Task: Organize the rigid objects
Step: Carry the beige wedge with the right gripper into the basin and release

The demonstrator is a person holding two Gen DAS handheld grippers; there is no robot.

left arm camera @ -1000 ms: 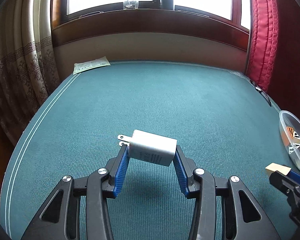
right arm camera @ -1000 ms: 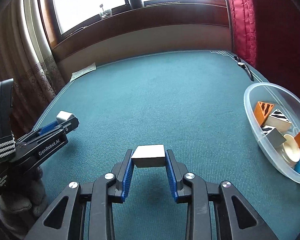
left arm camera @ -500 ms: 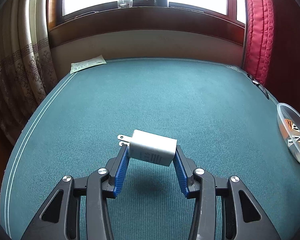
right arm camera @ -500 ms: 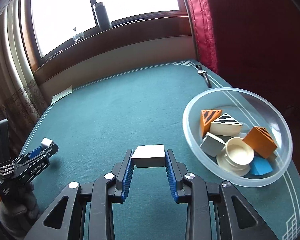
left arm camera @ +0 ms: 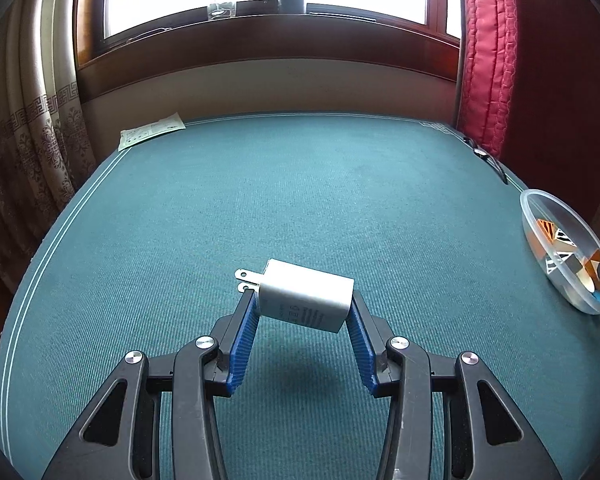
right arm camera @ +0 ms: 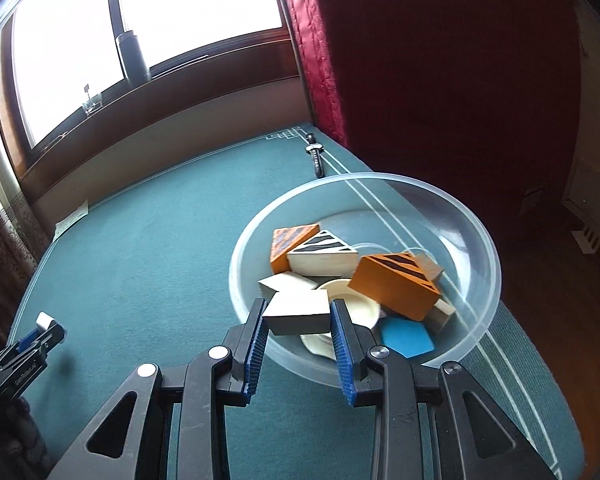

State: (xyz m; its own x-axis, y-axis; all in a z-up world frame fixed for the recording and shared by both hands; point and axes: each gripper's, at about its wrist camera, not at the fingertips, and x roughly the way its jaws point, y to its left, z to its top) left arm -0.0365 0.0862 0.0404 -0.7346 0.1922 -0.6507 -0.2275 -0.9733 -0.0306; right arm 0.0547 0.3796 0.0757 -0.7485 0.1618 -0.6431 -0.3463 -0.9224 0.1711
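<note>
In our right tongs (right arm camera: 298, 314) we clamp a pale block (right arm camera: 298, 312) just over the near rim of the clear bowl (right arm camera: 480, 240), which holds orange, white and blue pieces. Our left tongs (left arm camera: 304, 300) grip a white plug adapter (left arm camera: 306, 300) above the green worktop (left arm camera: 300, 184). Beyond lie a paper sheet (left arm camera: 152, 134) and the window sill.

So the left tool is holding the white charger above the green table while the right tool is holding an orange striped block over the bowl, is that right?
Not quite. In the right wrist view, the right tool holds a plain white block, not an orange striped one, over the clear bowl. The left tool does hold the white charger above the green table.
</note>
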